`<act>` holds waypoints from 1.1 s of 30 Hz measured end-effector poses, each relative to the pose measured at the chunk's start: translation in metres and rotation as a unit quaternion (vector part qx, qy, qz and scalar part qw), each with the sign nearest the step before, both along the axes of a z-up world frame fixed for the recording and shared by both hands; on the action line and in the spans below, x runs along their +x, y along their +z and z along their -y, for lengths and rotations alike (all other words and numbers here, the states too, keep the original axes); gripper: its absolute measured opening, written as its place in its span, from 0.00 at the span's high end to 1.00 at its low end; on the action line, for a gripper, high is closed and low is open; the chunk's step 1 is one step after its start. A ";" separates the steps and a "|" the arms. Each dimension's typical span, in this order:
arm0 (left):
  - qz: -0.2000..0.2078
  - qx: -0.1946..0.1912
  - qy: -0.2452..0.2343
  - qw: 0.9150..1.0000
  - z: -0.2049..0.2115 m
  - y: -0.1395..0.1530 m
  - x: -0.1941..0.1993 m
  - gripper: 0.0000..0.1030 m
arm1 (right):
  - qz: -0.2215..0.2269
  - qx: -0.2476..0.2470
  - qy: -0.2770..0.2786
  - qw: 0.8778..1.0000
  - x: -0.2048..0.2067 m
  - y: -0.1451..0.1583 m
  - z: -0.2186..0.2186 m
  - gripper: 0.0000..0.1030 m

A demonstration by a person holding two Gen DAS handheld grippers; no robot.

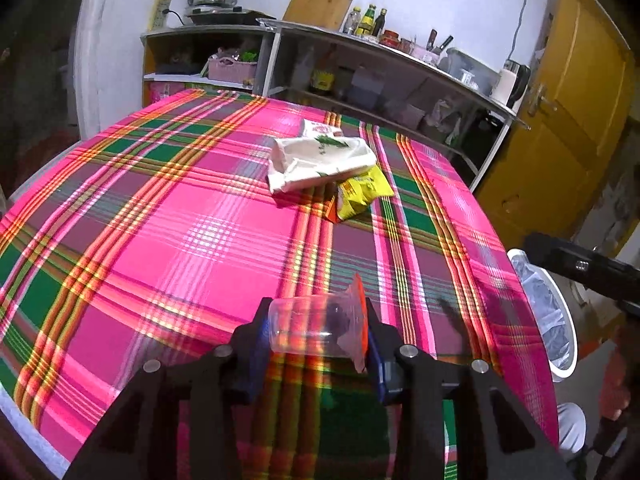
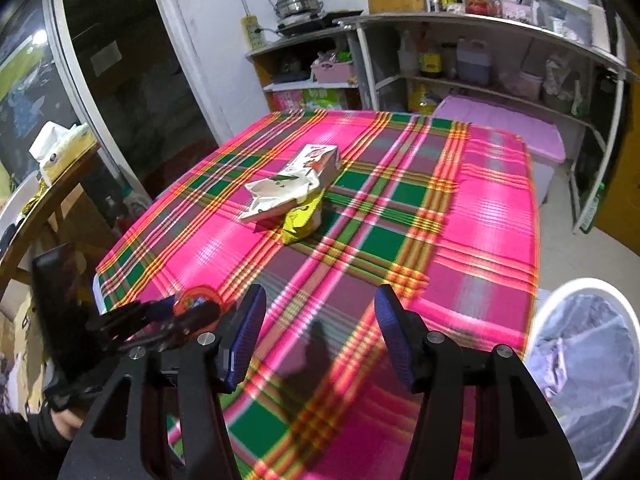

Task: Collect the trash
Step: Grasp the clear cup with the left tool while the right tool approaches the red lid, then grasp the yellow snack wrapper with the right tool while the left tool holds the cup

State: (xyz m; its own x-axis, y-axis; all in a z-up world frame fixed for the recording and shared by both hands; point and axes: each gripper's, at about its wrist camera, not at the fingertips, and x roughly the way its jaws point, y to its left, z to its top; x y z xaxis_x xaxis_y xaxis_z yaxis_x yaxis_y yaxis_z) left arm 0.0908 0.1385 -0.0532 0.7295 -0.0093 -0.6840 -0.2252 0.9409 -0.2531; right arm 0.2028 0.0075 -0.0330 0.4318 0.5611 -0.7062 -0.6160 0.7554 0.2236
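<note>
My left gripper (image 1: 316, 332) is shut on a clear plastic cup (image 1: 308, 328) with an orange peel-off lid, held sideways above the plaid tablecloth (image 1: 160, 220). It also shows in the right wrist view (image 2: 188, 312) at the left. My right gripper (image 2: 320, 320) is open and empty above the table's near part. A pile of trash lies mid-table: a white wrapper (image 1: 320, 160) (image 2: 280, 192), a yellow snack bag (image 1: 360, 192) (image 2: 302, 222) and a white carton (image 2: 316, 162). A white trash bin (image 1: 548, 312) (image 2: 592, 364) with a clear liner stands at the table's right.
Metal shelves (image 1: 380, 80) with bottles and jars line the back wall. A yellow door (image 1: 560, 128) is at the right. A pink storage box (image 2: 504, 128) sits beyond the table. A side table with a tissue box (image 2: 60, 148) is at the left.
</note>
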 end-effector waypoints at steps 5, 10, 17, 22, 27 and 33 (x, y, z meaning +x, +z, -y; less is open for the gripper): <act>0.013 -0.003 0.001 1.000 -0.010 0.007 -0.004 0.60 | -0.012 -0.016 0.013 1.000 0.019 -0.013 -0.034 0.44; 0.022 -0.004 0.004 1.000 -0.020 0.011 -0.006 0.61 | -0.028 -0.023 0.017 0.999 0.039 -0.027 -0.060 0.44; 0.020 0.000 0.006 1.000 -0.030 0.008 -0.001 0.60 | -0.044 -0.020 0.009 0.999 0.064 -0.039 -0.083 0.45; 0.014 0.006 0.009 1.000 -0.034 0.007 0.003 0.61 | -0.048 -0.015 0.008 0.999 0.072 -0.041 -0.093 0.63; 0.016 0.010 0.009 1.000 -0.032 0.010 0.003 0.61 | -0.046 -0.010 0.009 0.999 0.070 -0.041 -0.092 0.74; 0.018 0.014 0.008 1.000 -0.027 0.014 -0.001 0.61 | -0.038 0.000 0.005 0.999 0.059 -0.035 -0.080 0.76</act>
